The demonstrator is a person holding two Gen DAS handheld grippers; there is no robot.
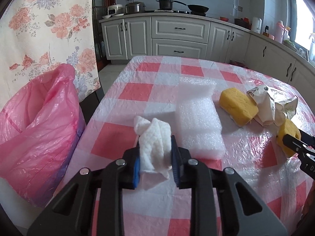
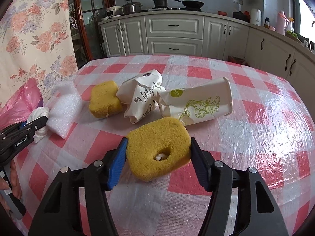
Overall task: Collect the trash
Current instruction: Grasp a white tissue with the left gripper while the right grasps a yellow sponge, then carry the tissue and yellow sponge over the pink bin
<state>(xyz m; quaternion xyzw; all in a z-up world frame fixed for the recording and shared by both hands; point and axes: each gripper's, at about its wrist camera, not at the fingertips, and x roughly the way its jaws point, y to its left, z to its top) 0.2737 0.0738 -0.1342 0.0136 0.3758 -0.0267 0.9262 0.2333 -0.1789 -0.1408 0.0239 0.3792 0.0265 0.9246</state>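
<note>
Both tools are loaded at once, which makes sense with the pink trash bag (image 1: 37, 118) waiting open just off the table's left edge. The left gripper (image 1: 155, 153) is clamped on a wad of white tissue (image 1: 155, 137), held up off the checked tablecloth (image 1: 137, 92) and nearest the bag, so I judge it goes in first. The right gripper (image 2: 157, 153) is squeezed onto a yellow sponge (image 2: 159, 145), gripped across its width so the soft body cannot slip. On the table lie a white foam block (image 1: 196, 125), a second yellow sponge (image 2: 104, 102), a crumpled paper wrapper (image 2: 141, 98) and a flattened paper cup (image 2: 200, 102), bunched together mid-table, within reach of either hand for the next round
</note>
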